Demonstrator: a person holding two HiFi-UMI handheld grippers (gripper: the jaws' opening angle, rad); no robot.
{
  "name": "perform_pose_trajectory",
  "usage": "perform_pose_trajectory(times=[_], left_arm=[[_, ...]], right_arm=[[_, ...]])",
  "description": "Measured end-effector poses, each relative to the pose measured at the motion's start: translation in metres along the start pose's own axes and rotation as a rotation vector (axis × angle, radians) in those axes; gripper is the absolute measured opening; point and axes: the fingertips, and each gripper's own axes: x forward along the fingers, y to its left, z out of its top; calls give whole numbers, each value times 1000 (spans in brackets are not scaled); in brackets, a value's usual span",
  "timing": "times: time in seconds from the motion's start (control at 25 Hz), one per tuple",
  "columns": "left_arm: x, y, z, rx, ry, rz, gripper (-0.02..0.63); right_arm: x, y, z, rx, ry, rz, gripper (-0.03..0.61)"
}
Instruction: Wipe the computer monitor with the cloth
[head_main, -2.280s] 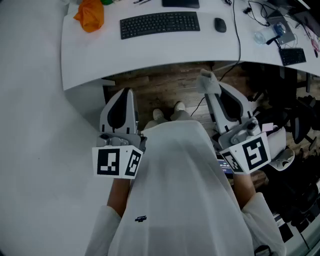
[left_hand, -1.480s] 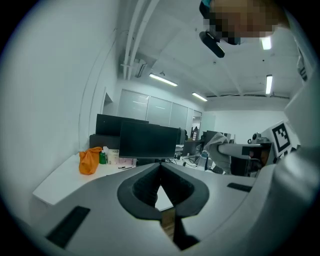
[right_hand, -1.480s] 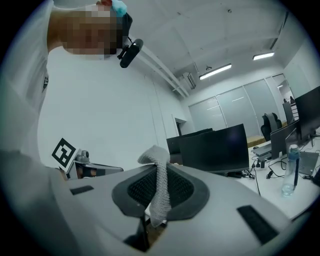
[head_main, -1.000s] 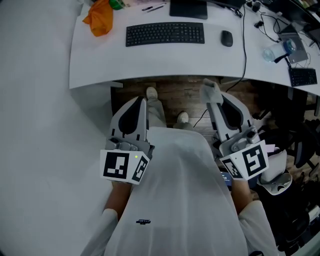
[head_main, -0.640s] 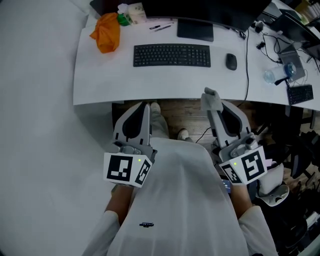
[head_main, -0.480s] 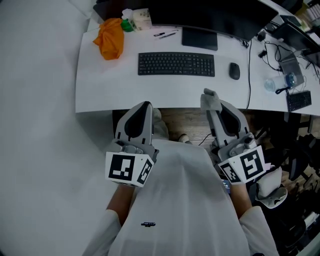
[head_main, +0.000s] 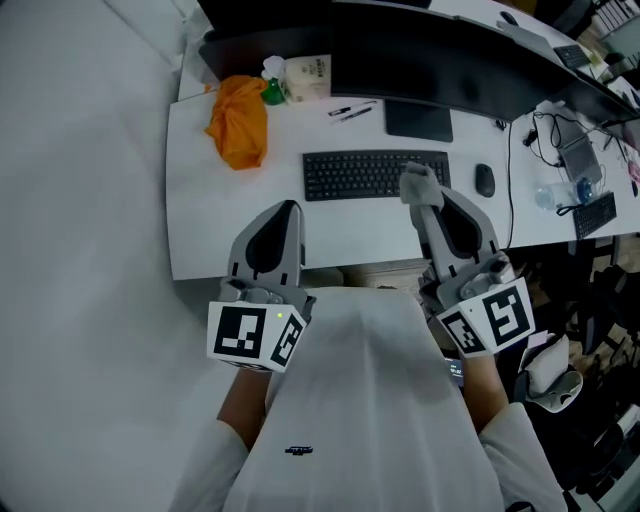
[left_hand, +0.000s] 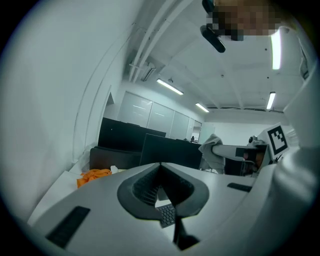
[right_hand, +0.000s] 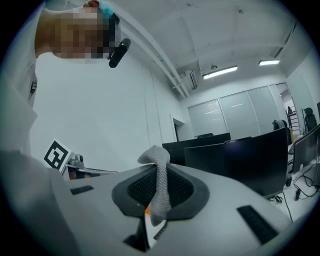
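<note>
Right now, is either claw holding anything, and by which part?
The right claw is shut on the grey cloth, pinched partway along its length, with a bunch poking past the tips. The left claw is shut and empty.

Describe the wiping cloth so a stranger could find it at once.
Start at the white desk with the black keyboard. By the keyboard's right end, the right tongs are shut on the cloth. It is grey and knitted, unlike the orange bundle further left.
</note>
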Motion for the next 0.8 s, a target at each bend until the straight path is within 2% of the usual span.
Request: perform_pose_trajectory(times=[0.24, 0.6, 0.8], left_arm=[[26, 31, 11, 11, 3, -42, 18], [60, 26, 29, 20, -10, -79, 19], [81, 30, 47, 35, -15, -83, 18]], right_arm=[[39, -1, 12, -8, -21, -22, 40], [70, -21, 30, 5, -63, -25, 40], [102, -35, 45, -38, -64, -29, 41]])
